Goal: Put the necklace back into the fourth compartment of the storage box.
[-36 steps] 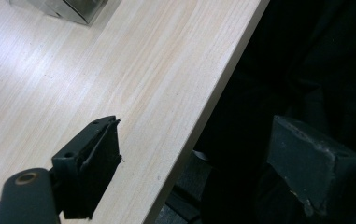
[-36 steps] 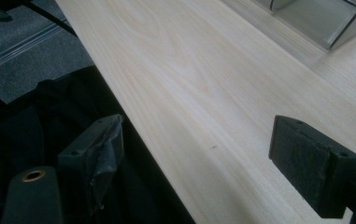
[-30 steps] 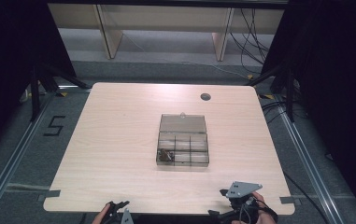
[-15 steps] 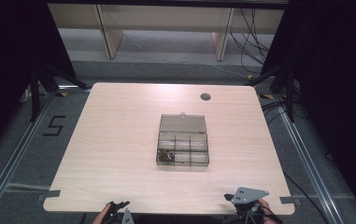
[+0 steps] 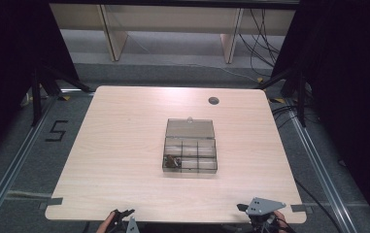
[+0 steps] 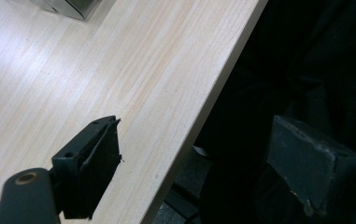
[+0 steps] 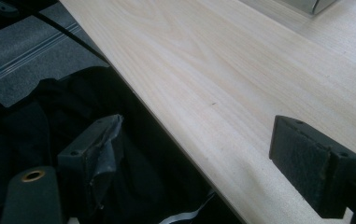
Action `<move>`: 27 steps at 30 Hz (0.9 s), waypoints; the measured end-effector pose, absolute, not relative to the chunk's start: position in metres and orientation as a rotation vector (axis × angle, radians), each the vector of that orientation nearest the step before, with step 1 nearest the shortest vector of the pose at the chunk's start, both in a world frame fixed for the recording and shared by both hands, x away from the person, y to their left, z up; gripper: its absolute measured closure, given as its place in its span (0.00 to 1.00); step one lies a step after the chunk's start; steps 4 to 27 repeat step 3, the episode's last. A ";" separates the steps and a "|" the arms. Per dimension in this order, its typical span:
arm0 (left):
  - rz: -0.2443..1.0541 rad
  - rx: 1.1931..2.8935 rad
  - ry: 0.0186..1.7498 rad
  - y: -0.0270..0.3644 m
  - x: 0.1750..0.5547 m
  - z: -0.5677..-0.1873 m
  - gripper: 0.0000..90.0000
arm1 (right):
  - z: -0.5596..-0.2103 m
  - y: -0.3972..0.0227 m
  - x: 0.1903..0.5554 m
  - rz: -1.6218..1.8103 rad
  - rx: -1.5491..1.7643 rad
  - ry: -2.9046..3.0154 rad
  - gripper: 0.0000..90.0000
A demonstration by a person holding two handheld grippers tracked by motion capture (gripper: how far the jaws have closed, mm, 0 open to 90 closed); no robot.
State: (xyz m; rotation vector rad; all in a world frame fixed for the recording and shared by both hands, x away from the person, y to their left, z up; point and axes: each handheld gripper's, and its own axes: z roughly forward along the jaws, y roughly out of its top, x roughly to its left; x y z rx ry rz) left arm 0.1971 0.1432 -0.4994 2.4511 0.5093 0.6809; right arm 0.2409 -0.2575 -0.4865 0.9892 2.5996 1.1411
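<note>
A clear plastic compartment box lies at the middle of the wooden table, its lid flat open toward the far side. Small dark parts sit in its near-left compartment. My left gripper is at the table's near edge, left of centre; in the left gripper view it is open, straddling the table's edge with nothing between the jaws. My right gripper, topped by its grey plate, hangs at the near edge on the right; in the right gripper view it stands open and empty.
A round cable hole is in the table near its far edge. Shelving stands beyond the table, with cables on the floor to the right. A corner of the box shows at the top of the left gripper view.
The right gripper has drawn back toward the near edge of the table and sunk lower in the high view. The left gripper has hardly moved.
</note>
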 end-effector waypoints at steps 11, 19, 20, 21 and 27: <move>0.681 2.448 0.507 0.143 0.197 -0.499 0.18 | -0.488 -0.257 0.240 1.131 1.001 2.604 0.20; 0.681 2.448 0.507 0.143 0.197 -0.499 0.18 | -0.488 -0.257 0.240 1.131 1.001 2.604 0.20; 0.681 2.448 0.507 0.143 0.197 -0.499 0.18 | -0.488 -0.257 0.240 1.131 1.001 2.604 0.20; 0.681 2.448 0.507 0.143 0.197 -0.499 0.18 | -0.488 -0.257 0.240 1.131 1.001 2.604 0.20; 0.681 2.448 0.507 0.143 0.197 -0.499 0.18 | -0.488 -0.257 0.240 1.131 1.001 2.604 0.20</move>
